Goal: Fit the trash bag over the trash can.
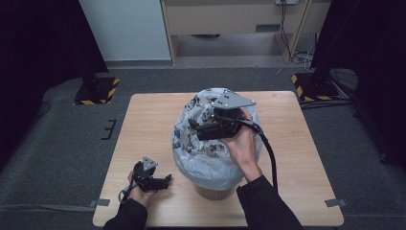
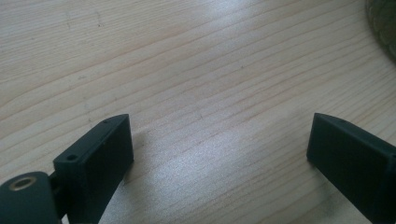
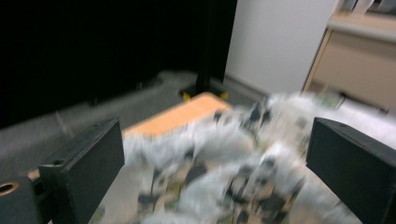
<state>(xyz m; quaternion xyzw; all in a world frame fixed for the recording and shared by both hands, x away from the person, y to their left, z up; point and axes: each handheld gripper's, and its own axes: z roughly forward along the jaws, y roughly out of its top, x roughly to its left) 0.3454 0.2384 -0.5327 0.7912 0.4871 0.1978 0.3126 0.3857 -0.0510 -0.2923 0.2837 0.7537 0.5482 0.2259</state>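
Observation:
A round tan bin (image 1: 214, 192) stands on the wooden table (image 1: 148, 124), lined with a white plastic bag (image 1: 210, 160) that bulges over its rim and carries a dark print. My right gripper (image 1: 194, 127) hovers over the top of the bag, pointing left. In the right gripper view it (image 3: 215, 163) is open, with the blurred bag (image 3: 243, 140) below and between the jaws. My left gripper (image 1: 166, 179) rests low on the table left of the bin. Its jaws stand wide apart over bare wood (image 2: 187, 60), so the left gripper (image 2: 219, 149) is open and holds nothing.
The bin's woven edge (image 2: 385, 23) shows at the top right of the left gripper view. Grey carpet surrounds the table. Two stand bases with yellow-black tape (image 1: 95, 91) (image 1: 313, 86) sit beyond the far corners, and a wooden cabinet (image 1: 230, 19) stands at the back.

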